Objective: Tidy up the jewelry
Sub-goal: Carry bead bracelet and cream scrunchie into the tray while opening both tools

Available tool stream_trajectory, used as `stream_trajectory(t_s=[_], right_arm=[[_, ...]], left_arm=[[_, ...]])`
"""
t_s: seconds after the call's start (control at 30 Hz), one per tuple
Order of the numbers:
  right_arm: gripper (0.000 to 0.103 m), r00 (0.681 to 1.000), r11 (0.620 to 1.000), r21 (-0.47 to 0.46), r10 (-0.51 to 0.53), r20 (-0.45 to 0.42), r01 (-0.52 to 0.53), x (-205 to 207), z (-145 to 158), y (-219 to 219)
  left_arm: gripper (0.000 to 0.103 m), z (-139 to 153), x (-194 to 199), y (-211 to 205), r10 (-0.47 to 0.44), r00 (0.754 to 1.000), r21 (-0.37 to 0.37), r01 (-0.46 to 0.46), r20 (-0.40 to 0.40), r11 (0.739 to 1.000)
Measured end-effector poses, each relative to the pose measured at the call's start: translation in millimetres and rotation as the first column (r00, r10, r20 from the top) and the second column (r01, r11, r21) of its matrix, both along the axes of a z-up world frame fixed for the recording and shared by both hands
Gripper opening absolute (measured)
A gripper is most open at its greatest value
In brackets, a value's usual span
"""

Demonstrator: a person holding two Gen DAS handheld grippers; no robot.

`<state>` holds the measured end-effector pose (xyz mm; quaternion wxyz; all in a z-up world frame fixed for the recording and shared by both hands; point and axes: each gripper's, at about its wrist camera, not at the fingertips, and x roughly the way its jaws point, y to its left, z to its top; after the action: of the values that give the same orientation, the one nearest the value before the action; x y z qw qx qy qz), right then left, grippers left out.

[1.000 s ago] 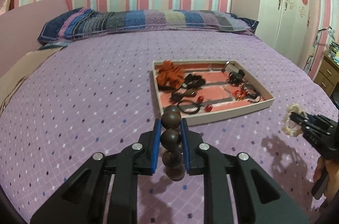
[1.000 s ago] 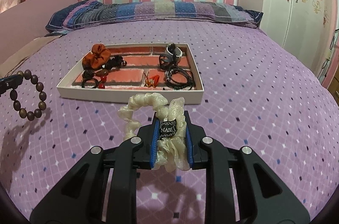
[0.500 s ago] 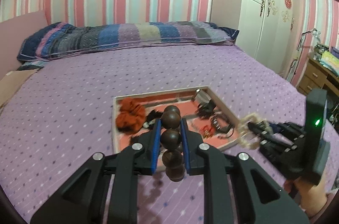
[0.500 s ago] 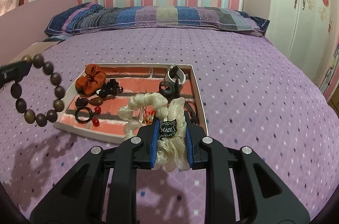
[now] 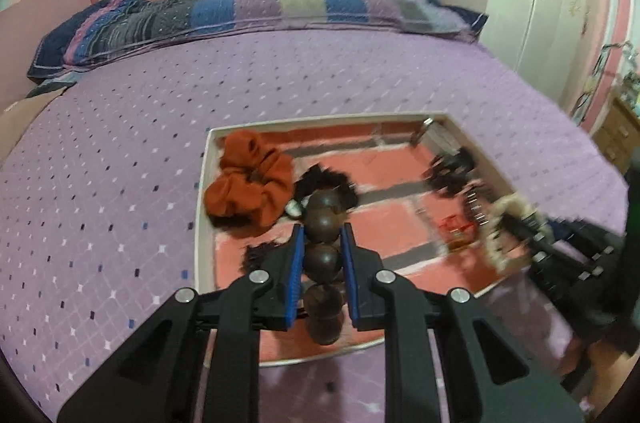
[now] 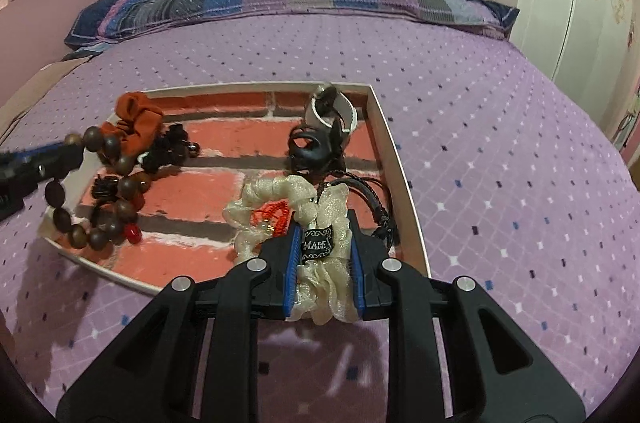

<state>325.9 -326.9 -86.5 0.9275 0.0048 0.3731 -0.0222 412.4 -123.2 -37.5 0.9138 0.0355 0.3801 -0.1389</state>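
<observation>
My left gripper (image 5: 322,237) is shut on a brown wooden bead bracelet (image 5: 322,259) and holds it above the near left part of the white tray (image 5: 202,191). In the right wrist view the bracelet (image 6: 120,183) hangs over the tray's left side (image 6: 384,127). My right gripper (image 6: 323,227) is shut on a cream scrunchie (image 6: 296,199) above the tray's near right part; it also shows in the left wrist view (image 5: 504,223). The tray holds an orange scrunchie (image 5: 248,183), black hair ties (image 6: 316,143) and small red pieces (image 6: 272,217).
The tray lies on a purple patterned bedspread (image 5: 100,163). A long striped pillow (image 5: 240,11) runs along the headboard wall. A white wardrobe (image 5: 540,3) and a wooden drawer unit (image 5: 616,127) stand to the right of the bed.
Both grippers have moved forward and over the tray with their items. The bracelet and the cream scrunchie now hang above the tray's inside.
</observation>
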Motion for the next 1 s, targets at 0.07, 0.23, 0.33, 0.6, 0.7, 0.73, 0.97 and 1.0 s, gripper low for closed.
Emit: stream_trajectory(t_s=[0.07, 0.23, 0.33, 0.6, 0.7, 0.73, 0.97, 1.0], right_arm=[[0.022, 1.000, 1.000, -0.003, -0.007, -0.007, 0.007, 6, -4, -3], [0.022, 0.999, 1.000, -0.005, -0.014, -0.029, 0.014, 15, -12, -8], [0.022, 0.999, 1.000, 0.006, -0.020, -0.040, 0.021, 16, -18, -11], [0.024, 0.999, 1.000, 0.013, -0.020, -0.049, 0.021, 22, -24, -14], [0.025, 0.998, 0.999, 0.019, -0.026, -0.052, 0.027, 25, -24, -16], [0.026, 0.998, 0.999, 0.020, -0.026, -0.053, 0.027, 24, -24, -17], [0.035, 0.998, 1.000, 0.022, -0.005, -0.057, 0.006, 25, -25, -16], [0.035, 0.999, 1.000, 0.018, -0.004, -0.053, 0.005, 24, -25, -15]], left_arm=[[0.019, -8, 4, 4, 0.012, 1.000, 0.006, -0.011, -0.011, 1.000], [0.019, -28, 14, 11, 0.053, 0.998, 0.038, -0.051, -0.037, 0.998], [0.019, -35, 18, 10, 0.068, 0.997, 0.062, -0.066, -0.041, 0.996], [0.019, -52, 22, 9, 0.101, 0.993, 0.095, -0.095, -0.062, 0.991], [0.019, -56, 22, 10, 0.102, 0.992, 0.084, -0.095, -0.079, 0.992], [0.019, -56, 22, 10, 0.100, 0.992, 0.084, -0.093, -0.083, 0.992], [0.020, -53, 20, 13, 0.100, 0.991, 0.058, -0.095, -0.089, 0.994], [0.020, -52, 19, 13, 0.100, 0.991, 0.058, -0.095, -0.085, 0.994]])
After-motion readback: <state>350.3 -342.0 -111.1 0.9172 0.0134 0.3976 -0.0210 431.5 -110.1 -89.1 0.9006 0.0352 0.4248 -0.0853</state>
